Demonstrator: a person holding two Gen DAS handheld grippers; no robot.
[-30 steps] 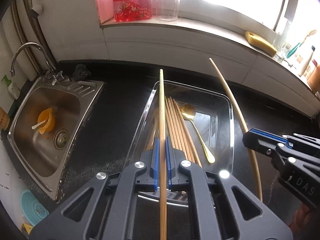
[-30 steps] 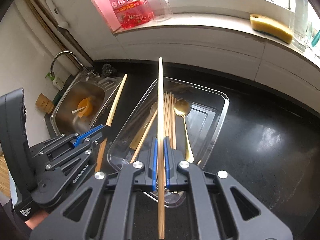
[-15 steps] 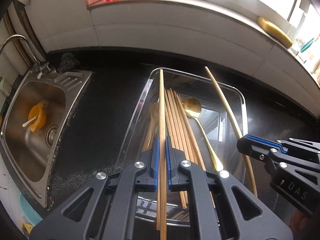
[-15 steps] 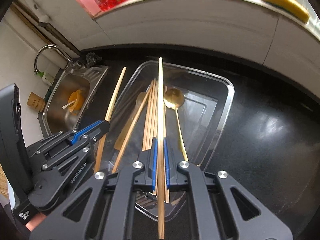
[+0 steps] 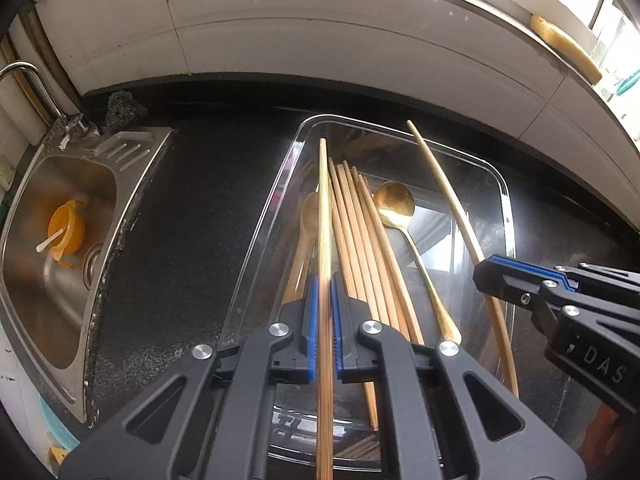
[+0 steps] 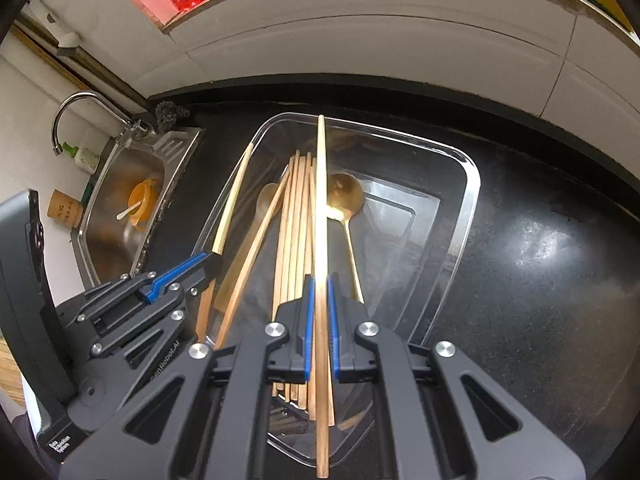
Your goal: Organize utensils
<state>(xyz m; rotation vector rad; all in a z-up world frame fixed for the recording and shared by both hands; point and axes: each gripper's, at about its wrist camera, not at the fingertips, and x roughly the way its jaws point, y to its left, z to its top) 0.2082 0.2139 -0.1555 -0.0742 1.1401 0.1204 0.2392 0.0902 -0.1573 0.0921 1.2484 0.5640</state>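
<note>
A clear plastic tray (image 5: pixel 505 216) (image 6: pixel 466 216) sits on the black counter and holds several wooden chopsticks (image 5: pixel 360 236) (image 6: pixel 296 216), a gold spoon (image 5: pixel 394 202) (image 6: pixel 344 198) and a wooden spoon (image 5: pixel 306 220). My left gripper (image 5: pixel 324 308) is shut on one chopstick (image 5: pixel 323 200) and holds it just over the tray's left part. My right gripper (image 6: pixel 318 304) is shut on another chopstick (image 6: pixel 320 184) over the tray's middle. Each gripper also shows in the other's view, the right one (image 5: pixel 496 276) and the left one (image 6: pixel 208 260).
A steel sink (image 5: pixel 60 248) with an orange cup (image 5: pixel 66 230) lies left of the tray, with a tap (image 6: pixel 80 104) behind it. A white tiled ledge (image 5: pixel 360 40) runs along the back. Bare black counter (image 6: pixel 540 260) lies right of the tray.
Both grippers have moved forward and down toward the tray, each still holding its chopstick. The tray looks larger and nearer in both views.
</note>
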